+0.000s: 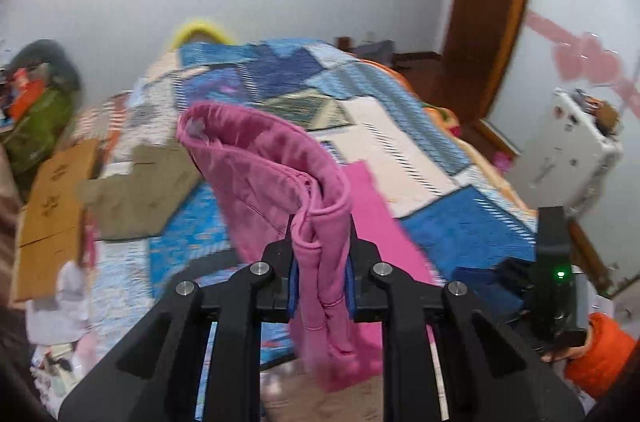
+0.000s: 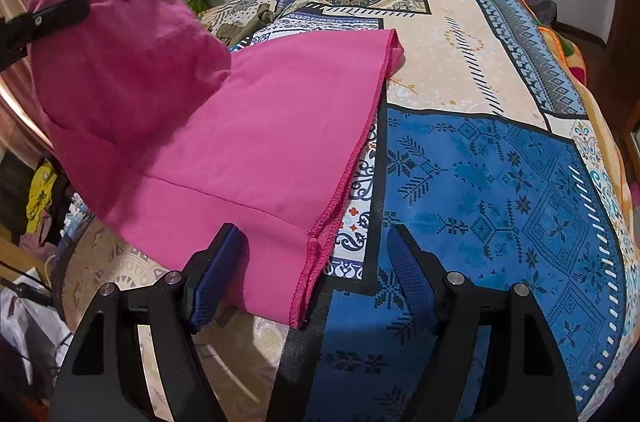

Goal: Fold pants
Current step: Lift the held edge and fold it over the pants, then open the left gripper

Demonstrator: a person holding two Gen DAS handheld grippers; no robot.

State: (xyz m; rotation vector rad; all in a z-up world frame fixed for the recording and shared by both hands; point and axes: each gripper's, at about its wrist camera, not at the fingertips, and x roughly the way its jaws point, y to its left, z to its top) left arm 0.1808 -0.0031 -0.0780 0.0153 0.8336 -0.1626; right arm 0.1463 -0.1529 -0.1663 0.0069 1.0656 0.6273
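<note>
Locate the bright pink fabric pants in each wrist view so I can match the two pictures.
Left wrist view: the bright pink fabric pants sit at centre, a bunched edge clamped in the left gripper and lifted.
Right wrist view: they spread across the left half, ahead of the open right gripper.
Shared landmark: the blue patchwork bedspread.

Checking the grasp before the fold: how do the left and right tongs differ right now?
The left tongs are shut on the pink pants, holding that end lifted; the right tongs are open, holding nothing, around the pants' hem on the patterned bedspread. Both have black arms and blue pads.
</note>
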